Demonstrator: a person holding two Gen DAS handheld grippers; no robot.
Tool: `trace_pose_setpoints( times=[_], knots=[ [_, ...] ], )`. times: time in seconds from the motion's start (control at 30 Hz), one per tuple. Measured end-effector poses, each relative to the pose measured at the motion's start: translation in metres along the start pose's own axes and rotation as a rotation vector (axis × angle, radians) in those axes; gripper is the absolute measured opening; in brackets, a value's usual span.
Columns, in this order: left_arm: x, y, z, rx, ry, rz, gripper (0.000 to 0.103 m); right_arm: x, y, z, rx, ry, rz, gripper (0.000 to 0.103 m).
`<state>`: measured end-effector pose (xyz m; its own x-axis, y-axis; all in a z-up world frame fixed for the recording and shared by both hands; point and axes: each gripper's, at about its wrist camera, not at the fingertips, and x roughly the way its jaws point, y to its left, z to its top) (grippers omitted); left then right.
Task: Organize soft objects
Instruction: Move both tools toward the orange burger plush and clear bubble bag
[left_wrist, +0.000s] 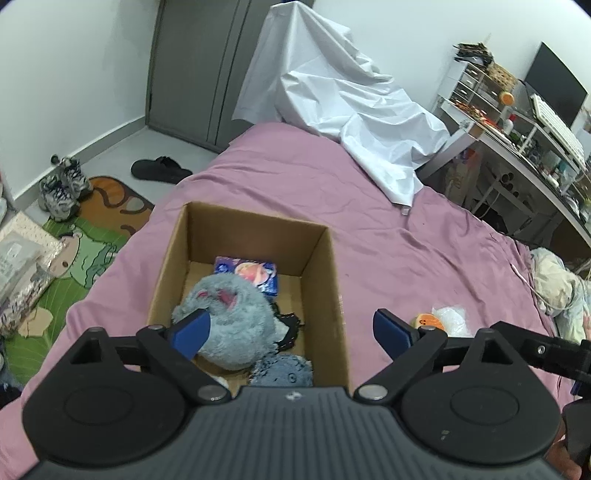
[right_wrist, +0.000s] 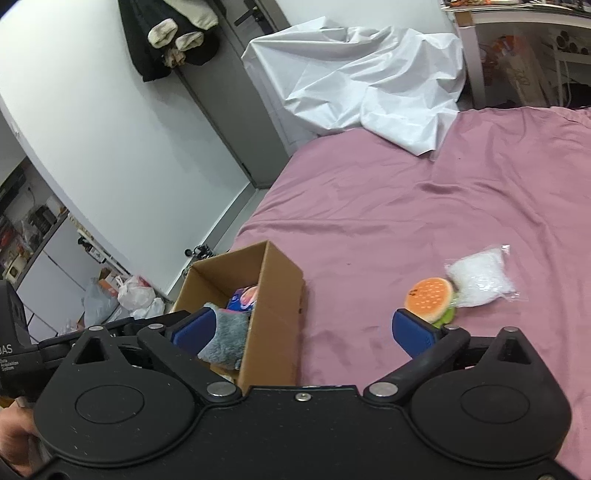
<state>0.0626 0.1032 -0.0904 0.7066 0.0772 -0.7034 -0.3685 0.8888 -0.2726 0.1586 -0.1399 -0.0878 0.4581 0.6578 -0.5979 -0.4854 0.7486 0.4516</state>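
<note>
1. Both claws first: left gripper (left_wrist: 291, 332) has its blue-padded jaws spread wide with nothing pinched, hanging over the box, and right gripper (right_wrist: 303, 328) is just as wide and empty, straddling the box's right wall.
2. Biggest thing around is the bed under a wrinkled mauve-pink sheet (left_wrist: 369, 206), and everything sits on it.
3. Next, a crumpled white sheet (left_wrist: 343, 99) is draped over something tall at the far end of the bed, spilling onto the pink.
4. Then the open brown cardboard box (left_wrist: 327, 280), near the bed's left edge.
5. Inside it, a fluffy grey-blue plush with pink bits (left_wrist: 232, 321) takes up most of the near half, lying loose just beside the left claw's left pad.
6. Behind that plush, at the far wall of the box, lies a blue printed packet with a pinkish picture (left_wrist: 247, 273).
7. Something dark and lacy (left_wrist: 286, 325) sits next to the plush; can't tell what it is.
8. Out on the sheet, right of the box and well apart from it, lies a clear plastic bag of white filling (right_wrist: 480, 280).
9. Smallest: an orange-and-green plush burger toy (right_wrist: 430, 299) touching that bag, just beyond the right claw's right pad.
</note>
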Motion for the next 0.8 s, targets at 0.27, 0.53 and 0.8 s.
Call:
trace_pose_setpoints(
  times=[0.27, 0.53, 0.8],
  knots=[
    [0.002, -0.025, 0.005, 0.042, 0.010, -0.008, 0.095, -0.015, -0.021, 0.002, 0.021, -0.035, -0.021, 0.103],
    [0.007, -0.046, 0.008, 0.054, 0.019, -0.022, 0.095, -0.027, -0.044, 0.006, 0.052, -0.061, -0.033, 0.103],
    [0.017, -0.070, 0.007, 0.086, 0.034, -0.036, 0.095, -0.032, -0.069, 0.008, 0.080, -0.061, -0.059, 0.103]
  ],
)
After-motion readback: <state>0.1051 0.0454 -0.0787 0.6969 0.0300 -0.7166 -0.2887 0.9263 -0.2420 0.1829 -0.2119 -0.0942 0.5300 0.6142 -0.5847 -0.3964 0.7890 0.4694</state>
